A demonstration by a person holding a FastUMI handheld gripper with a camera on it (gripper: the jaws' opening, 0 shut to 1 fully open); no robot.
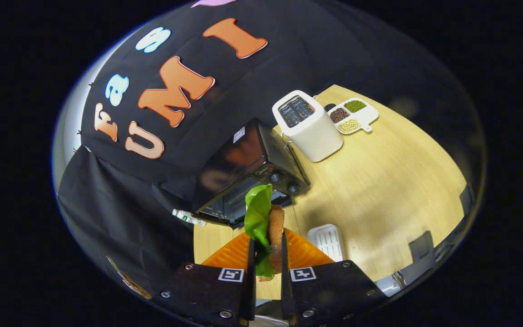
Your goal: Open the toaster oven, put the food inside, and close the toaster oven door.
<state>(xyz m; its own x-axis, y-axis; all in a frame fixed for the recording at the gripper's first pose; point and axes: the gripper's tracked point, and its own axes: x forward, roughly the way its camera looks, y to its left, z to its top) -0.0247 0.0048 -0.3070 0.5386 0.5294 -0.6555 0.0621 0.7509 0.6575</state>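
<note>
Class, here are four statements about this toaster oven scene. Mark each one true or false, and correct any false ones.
1. The gripper holds a sandwich with a green leaf between its fingers. True.
2. The sandwich already lies inside the toaster oven. False: it is in the fingers, in front of the oven.
3. A white toaster stands beside the toaster oven. True.
4. The divided dish sits on an orange plate. False: it rests on the wooden table, beyond the toaster.

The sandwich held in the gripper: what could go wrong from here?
1. The gripper pinches the sandwich on edge; its green leaf sticks out loosely and might slip off.
2. The toaster oven ahead seems to have its door down; the food could catch on it.
</note>
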